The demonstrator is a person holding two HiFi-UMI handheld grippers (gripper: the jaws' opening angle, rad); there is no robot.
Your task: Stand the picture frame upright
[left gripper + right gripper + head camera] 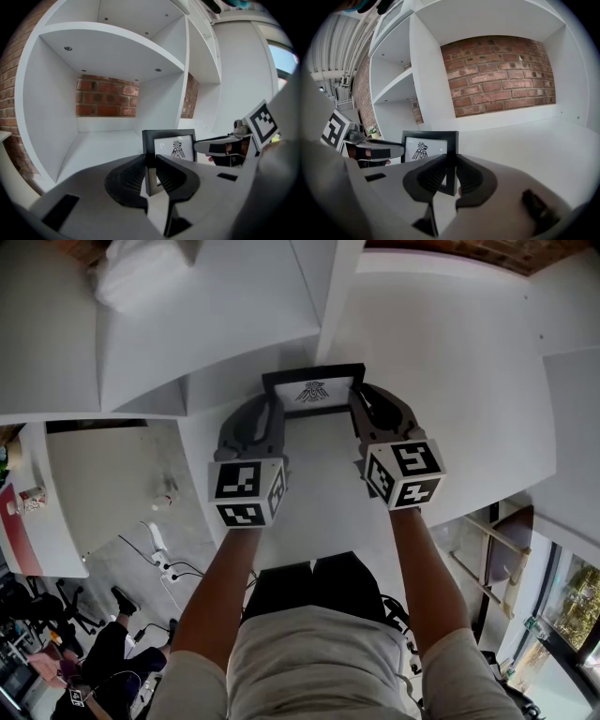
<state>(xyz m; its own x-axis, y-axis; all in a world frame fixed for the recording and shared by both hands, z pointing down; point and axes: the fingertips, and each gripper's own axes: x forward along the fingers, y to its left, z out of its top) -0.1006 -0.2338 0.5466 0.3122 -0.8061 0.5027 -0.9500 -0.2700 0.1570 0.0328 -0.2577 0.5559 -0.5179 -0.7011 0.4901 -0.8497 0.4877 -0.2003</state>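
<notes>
Already upright, the picture frame (313, 390) stands at twelve o'clock on the white shelf (323, 493) — left gripper (275, 407) clamps its nine-o'clock edge, right gripper (357, 401) its three-o'clock edge.

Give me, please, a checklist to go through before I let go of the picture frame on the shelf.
1. Is the picture frame upright: ok, it stands straight on the white shelf.
2. Grip of the left hand-held gripper: ok, its jaws are closed on the frame's left side.
3. Grip of the right hand-held gripper: ok, its jaws are closed on the frame's right side.
4. Bottom edge flat on the shelf: cannot tell, the grippers hide it.
5. Back support folded out: cannot tell, the back is not visible.
</notes>
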